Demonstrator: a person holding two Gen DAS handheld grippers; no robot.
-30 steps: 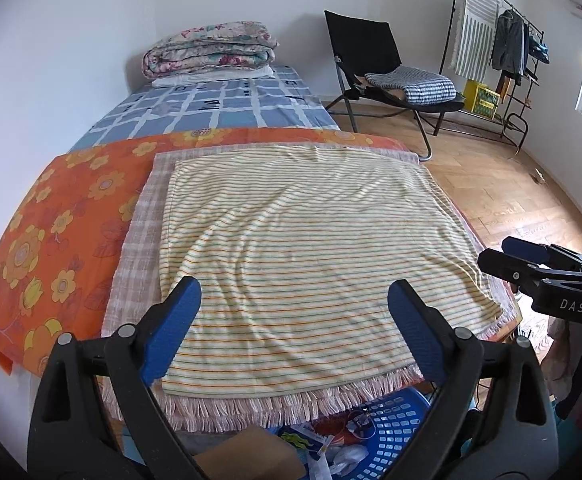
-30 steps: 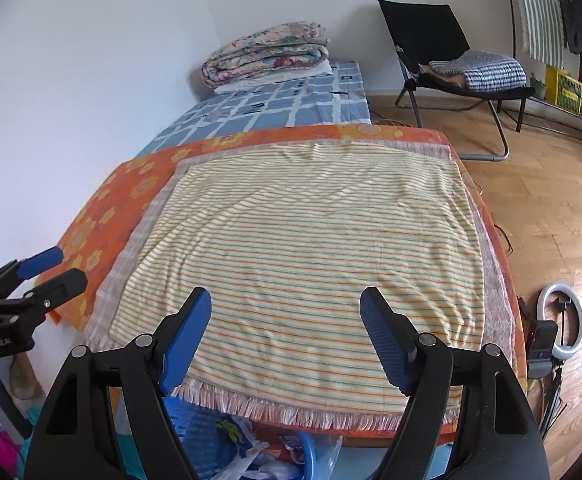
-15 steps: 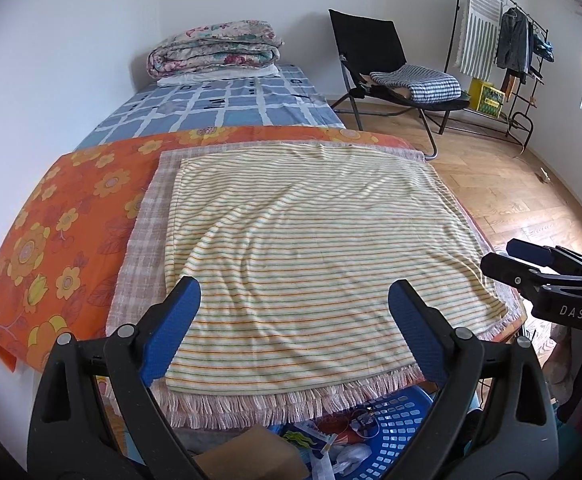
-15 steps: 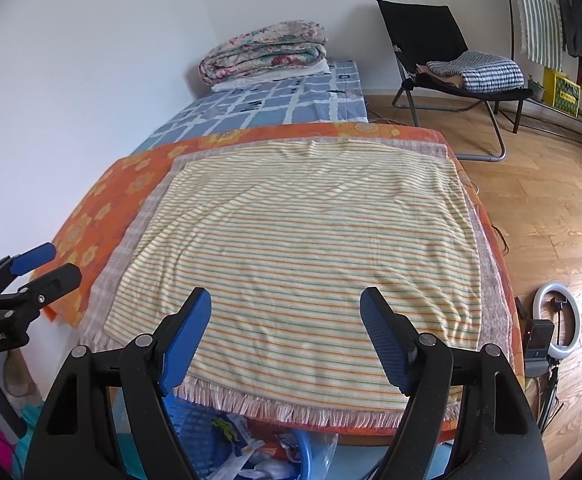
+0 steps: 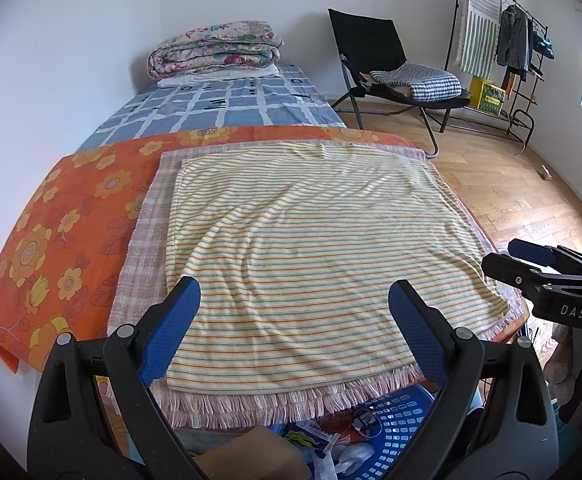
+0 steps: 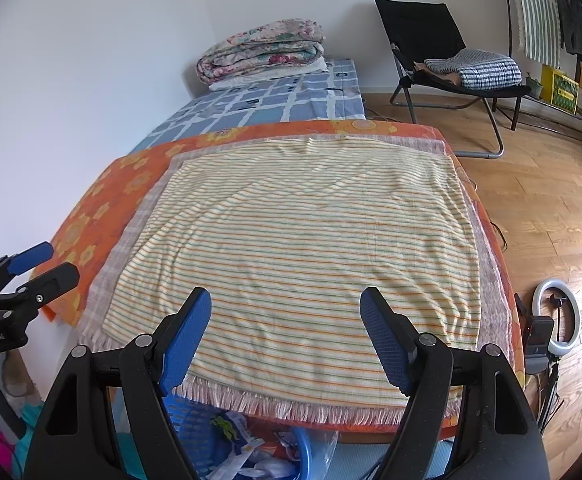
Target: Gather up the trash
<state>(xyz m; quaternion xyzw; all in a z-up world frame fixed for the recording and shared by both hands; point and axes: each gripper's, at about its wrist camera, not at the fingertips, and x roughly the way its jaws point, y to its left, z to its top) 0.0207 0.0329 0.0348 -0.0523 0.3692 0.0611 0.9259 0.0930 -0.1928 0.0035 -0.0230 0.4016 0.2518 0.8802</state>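
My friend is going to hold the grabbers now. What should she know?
Left gripper: open, holding nothing, above the near edge of the striped cloth.
Right gripper: open, holding nothing, over the same cloth.
Trash: no trash shows on the cloth. Wrappers and plastic lie in and around the blue basket below the table's near edge.
Done: cannot tell; nothing is in either gripper.
Left: probably check around the basket for loose bits to pick up. Most of that spot is hidden behind the grippers.
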